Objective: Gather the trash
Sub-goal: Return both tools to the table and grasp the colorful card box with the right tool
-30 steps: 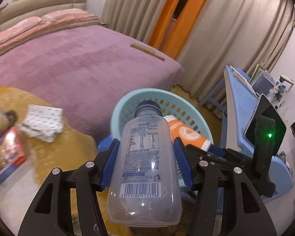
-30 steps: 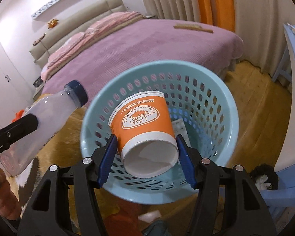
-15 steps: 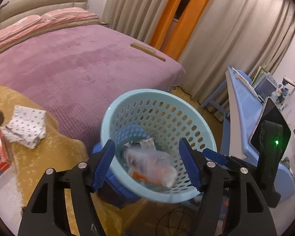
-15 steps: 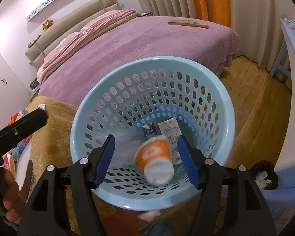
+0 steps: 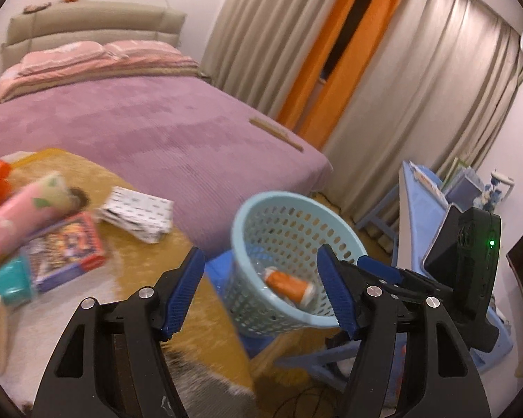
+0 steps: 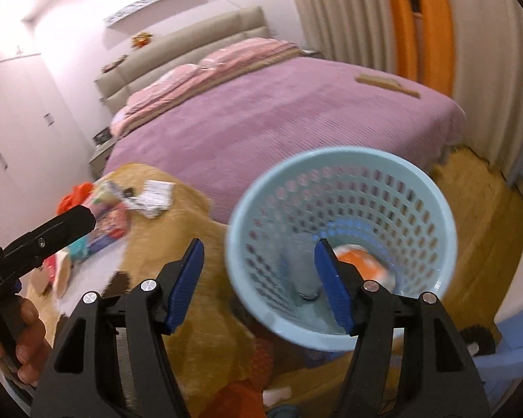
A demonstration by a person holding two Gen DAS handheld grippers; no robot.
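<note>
Gaping with nothing between the jaws, both the left gripper (image 5: pixel 261 291) and right gripper (image 6: pixel 258 278) hang near the basket (image 5: pixel 251 209), where the cup (image 5: pixel 289 284) and bottle (image 6: pixel 301 271) already lie; farther off, table (image 5: pixel 69 313) litter (image 5: pixel 136 214) remains.

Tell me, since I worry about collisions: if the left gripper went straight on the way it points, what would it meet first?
Probably the light blue basket, near its rim; the left gripper is open and empty, though depth is unclear.
</note>
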